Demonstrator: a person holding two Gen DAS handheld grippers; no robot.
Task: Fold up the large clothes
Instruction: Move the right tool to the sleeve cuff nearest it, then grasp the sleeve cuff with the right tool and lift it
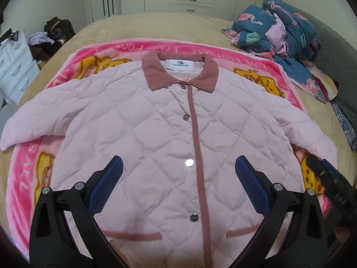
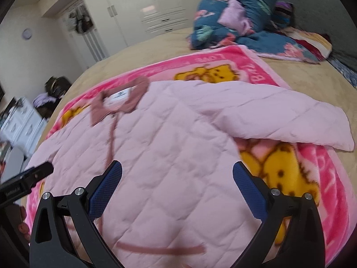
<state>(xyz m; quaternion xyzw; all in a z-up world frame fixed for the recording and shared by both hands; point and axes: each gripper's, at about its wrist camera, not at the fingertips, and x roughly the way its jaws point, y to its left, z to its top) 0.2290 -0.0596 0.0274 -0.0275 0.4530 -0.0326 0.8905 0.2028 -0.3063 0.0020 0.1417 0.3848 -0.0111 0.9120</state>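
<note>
Blue-padded fingers (image 1: 113, 178) of the left gripper (image 1: 178, 178) stand spread wide and hold nothing, hovering over the lower front of the pink quilted jacket (image 1: 156, 122). That jacket lies flat, front up and snapped closed, on a pink cartoon blanket (image 1: 24, 174) across the tan bed (image 1: 142, 24), collar (image 1: 178, 71) toward twelve o'clock and sleeves out toward nine and three. At four o'clock the right gripper's black body shows past the hem. From its own camera the right gripper (image 2: 177, 178) is likewise spread and empty above the jacket's right side, the sleeve (image 2: 290, 120) lying toward two o'clock. Rumpled blue bedding (image 1: 279, 29) sits well apart at one o'clock.
</note>
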